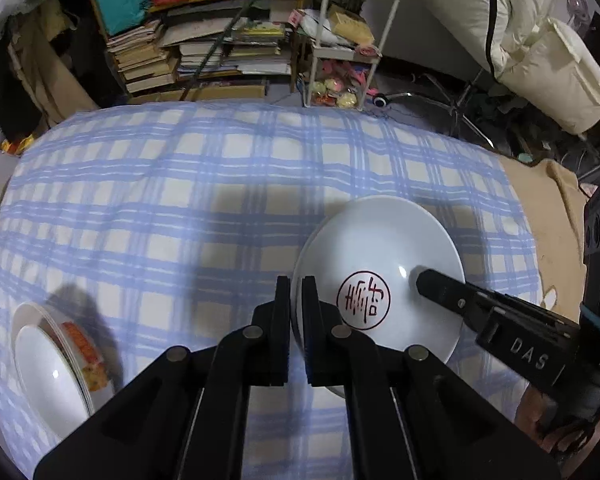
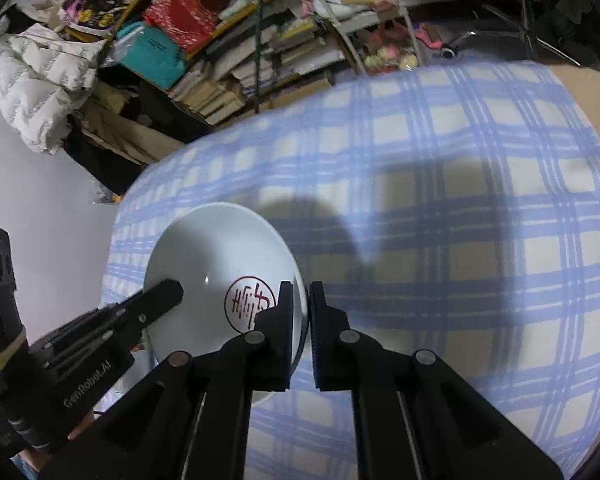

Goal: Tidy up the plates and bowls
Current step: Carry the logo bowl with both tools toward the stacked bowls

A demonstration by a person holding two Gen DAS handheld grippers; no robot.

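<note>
Gripping opposite rims, the left gripper (image 1: 296,320) and right gripper (image 2: 301,328) pinched the white bowl (image 1: 380,276) nearly shut, sharing its weight above the checked cloth (image 1: 180,200).

From my remote seat, the white bowl (image 1: 384,252) at centre right of the left wrist view looks like glazed ceramic, glossy and smooth, with a bright highlight beside its red printed seal. The left gripper (image 1: 296,308) seems matt black plastic with dull metal pivot pins; the right gripper (image 2: 301,312) looks the same. The checked cloth (image 1: 180,200) filling mid frame is soft, matt woven fabric. At lower left, the stacked plates (image 1: 52,376) shine like glazed ceramic too.
</note>
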